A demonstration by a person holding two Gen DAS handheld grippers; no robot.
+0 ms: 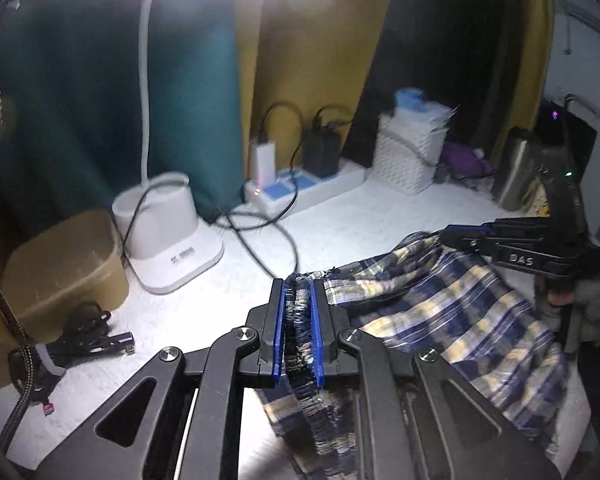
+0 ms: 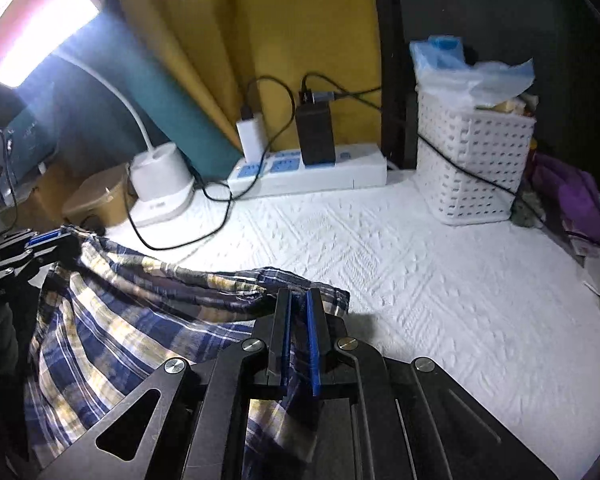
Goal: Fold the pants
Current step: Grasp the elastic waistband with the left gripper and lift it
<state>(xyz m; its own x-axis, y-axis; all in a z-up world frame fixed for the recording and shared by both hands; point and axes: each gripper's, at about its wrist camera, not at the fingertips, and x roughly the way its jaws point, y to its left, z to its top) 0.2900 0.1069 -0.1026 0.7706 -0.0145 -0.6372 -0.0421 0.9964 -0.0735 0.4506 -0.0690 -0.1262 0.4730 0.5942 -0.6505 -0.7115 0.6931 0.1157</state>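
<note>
White textured table cover (image 2: 440,280) under a desk lamp (image 1: 168,232), with a power strip (image 2: 308,174) and a perforated basket (image 2: 474,168) along the back edge against yellow and teal curtains.

Plaid pants (image 1: 440,312) are off the surface, slung between both tools over the front half of the table.
- Left gripper (image 1: 299,284): jaws narrow, clamped on a bunched, gathered edge of the fabric, probably the waistband.
- Right gripper (image 2: 299,300): jaws narrow, pinching a thinner fold of the same edge.
- Cloth sags in the span between them, rest hangs down toward the front edge.

Risks, my read:
- Right pinch looks shallow, only a thin layer between the pads. Pulling taut to flatten could let it slip out.
- Left has a thick bunch, so layers may release unevenly and skew the fold.
- Black cables (image 1: 268,236) loop out from the back edge, near the left tool. Swinging the cloth back there could snag them or tip the lamp.
</note>
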